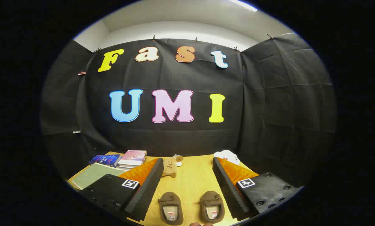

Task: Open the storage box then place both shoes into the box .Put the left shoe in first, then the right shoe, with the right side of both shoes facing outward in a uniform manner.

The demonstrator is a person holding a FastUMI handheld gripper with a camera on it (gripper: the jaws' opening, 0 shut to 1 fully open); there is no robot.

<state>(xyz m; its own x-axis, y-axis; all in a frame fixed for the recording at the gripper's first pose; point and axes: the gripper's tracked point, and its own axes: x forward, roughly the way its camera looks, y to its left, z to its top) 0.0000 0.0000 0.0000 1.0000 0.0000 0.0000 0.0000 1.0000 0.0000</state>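
Brown shoes (190, 207) w/ pale insoles, yellow wood table (193, 179), pink book (133, 157), green mat (93, 174).

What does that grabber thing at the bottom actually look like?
The gripper has two long wedge-shaped fingers with ridged, sawtooth inner pads, standing wide apart. Each sits on a black bolted block carrying a small square black-and-white marker.

Lab-type recording booth: black cloth walls (269, 94) clipped up w/ a wooden table (193, 179) inside.

shoes (190, 207) side by side, books (124, 159) behind
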